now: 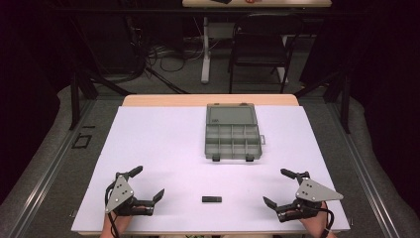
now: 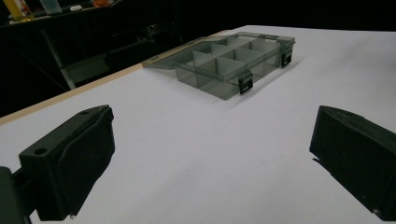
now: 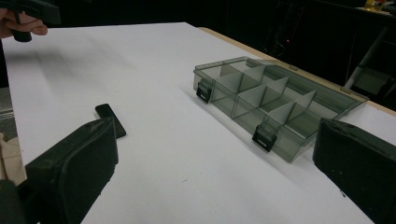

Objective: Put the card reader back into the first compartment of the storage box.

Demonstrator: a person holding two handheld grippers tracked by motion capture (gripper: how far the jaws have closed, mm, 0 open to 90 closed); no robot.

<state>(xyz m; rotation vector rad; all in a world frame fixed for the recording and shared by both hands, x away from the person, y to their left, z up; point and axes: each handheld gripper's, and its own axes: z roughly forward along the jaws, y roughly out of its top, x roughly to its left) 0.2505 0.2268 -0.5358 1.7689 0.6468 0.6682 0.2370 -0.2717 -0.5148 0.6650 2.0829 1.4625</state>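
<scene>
Resting both grippers wide apart, low in the frame.
Left gripper [image 1: 148, 184] and right gripper [image 1: 275, 187] flank a small black bar [image 1: 211, 200]; open organizer box [image 1: 233, 134] sits center.

- Table [image 1: 208, 99]: light wood top; its far edge shows as a strip beyond the sheet.
- Sheet [image 1: 163, 148]: white, matte, covers nearly the whole tabletop.
- Chair [image 1: 260, 42]: black, folding type, stands behind the table, right of centre.
- Far table [image 1: 257, 3]: light top at the upper edge of the high view; white leg [image 1: 205, 49] beneath; a small red item [image 1: 251, 1] lies on it.
- Cables [image 1: 168, 57]: dark, loose on the floor left of the white leg.
- Floor [image 1: 59, 144]: grey carpet.
- Tape square [image 1: 81, 142]: black outline on the carpet, left of the table.
- Stand [image 1: 75, 94]: black upright, left rear.
- Bottle [image 2: 18, 8]: yellow, on a dark shelf in the left gripper view.
</scene>
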